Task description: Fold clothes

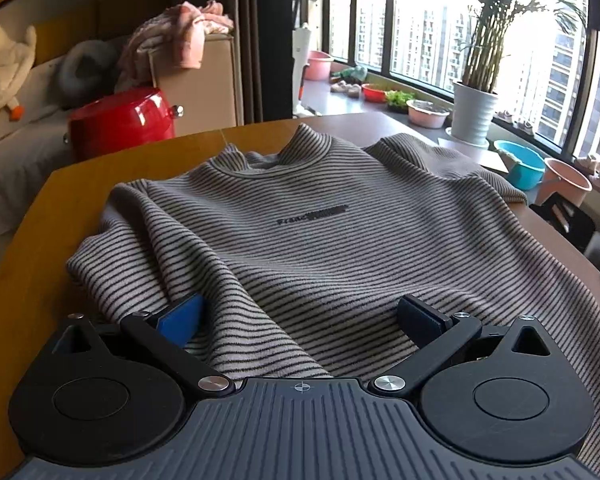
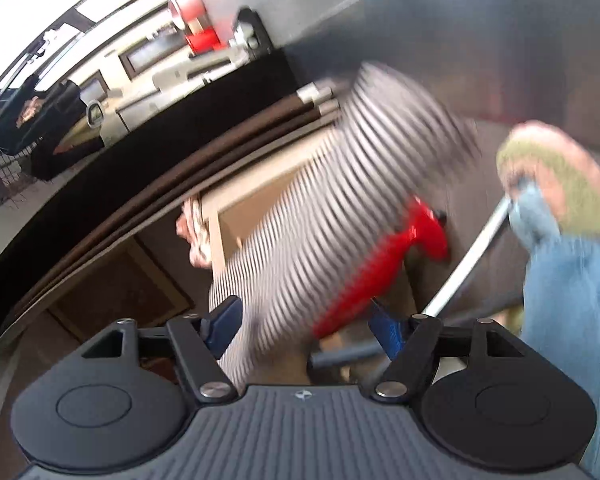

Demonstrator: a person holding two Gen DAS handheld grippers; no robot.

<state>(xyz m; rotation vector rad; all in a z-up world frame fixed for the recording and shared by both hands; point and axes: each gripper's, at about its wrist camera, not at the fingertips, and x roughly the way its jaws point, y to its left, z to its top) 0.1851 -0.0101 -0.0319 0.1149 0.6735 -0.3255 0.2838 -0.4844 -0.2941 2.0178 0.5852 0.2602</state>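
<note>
Two hand-held grippers | we see the left hand-held gripper (image 1: 300, 318) spread over the striped sweater (image 1: 312, 232), lying front-up mid-frame on the bench (image 1: 40, 240) | right hand-held gripper (image 2: 306, 322) spread, blurred striped cloth between its fingers, grip unclear.

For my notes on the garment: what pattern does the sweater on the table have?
The sweater has thin dark horizontal stripes on grey; the left wrist view shows it best.

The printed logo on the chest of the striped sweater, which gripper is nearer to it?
Left. The left gripper sits open over the striped sweater just below the logo. The right gripper straddles a dangling striped part, logo not visible there.
</note>
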